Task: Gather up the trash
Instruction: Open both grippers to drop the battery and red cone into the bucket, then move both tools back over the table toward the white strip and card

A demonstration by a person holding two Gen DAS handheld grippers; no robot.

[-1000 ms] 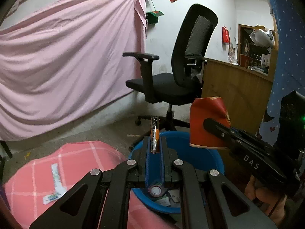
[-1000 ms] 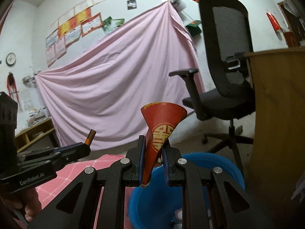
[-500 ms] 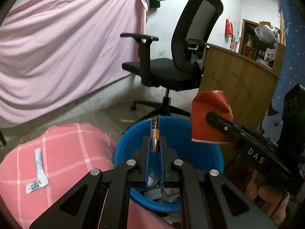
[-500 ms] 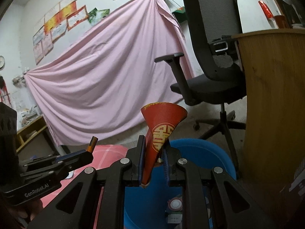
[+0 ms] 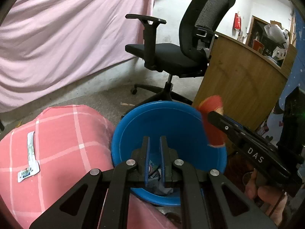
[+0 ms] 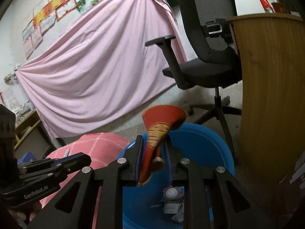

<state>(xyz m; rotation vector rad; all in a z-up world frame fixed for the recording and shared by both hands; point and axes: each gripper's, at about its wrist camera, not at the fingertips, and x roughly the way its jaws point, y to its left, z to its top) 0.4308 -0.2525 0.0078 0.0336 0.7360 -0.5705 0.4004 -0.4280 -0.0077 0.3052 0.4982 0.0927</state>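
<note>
Biggest thing in both views is the pink sheet (image 5: 66, 38) draped over the wall; only the right wrist view catches the posters (image 6: 51, 17) above it, upper left. The black chair (image 5: 171, 57) stands centre-right and the wooden desk (image 5: 238, 76) fills the right side.

Down low, the checked cushion (image 5: 57, 143) spreads wide across the lower left of the left wrist view. The right wrist view shows just a slice of it behind the other tool. The blue tub (image 5: 171, 118) sits bottom centre in both, just beside the cushion.

Over the tub now: the left gripper (image 5: 154, 139) has its fingers drawn close, with a narrow slit between them and nothing in it. The right gripper (image 6: 153, 141) has just been opening its jaws. The red cone (image 6: 162, 118) is between them, tilted and blurred, and the pads no longer pinch it. From the left wrist view the cone is a red smear at the tub's right rim, and a hand (image 5: 266, 194) shows under that tool at lower right.

Only the left wrist view shows the white wrapper (image 5: 30, 158), flat on the cushion at far left, well apart from the tub. Only the right wrist view picks out a round white piece (image 6: 171, 192) among the scraps in the tub.
</note>
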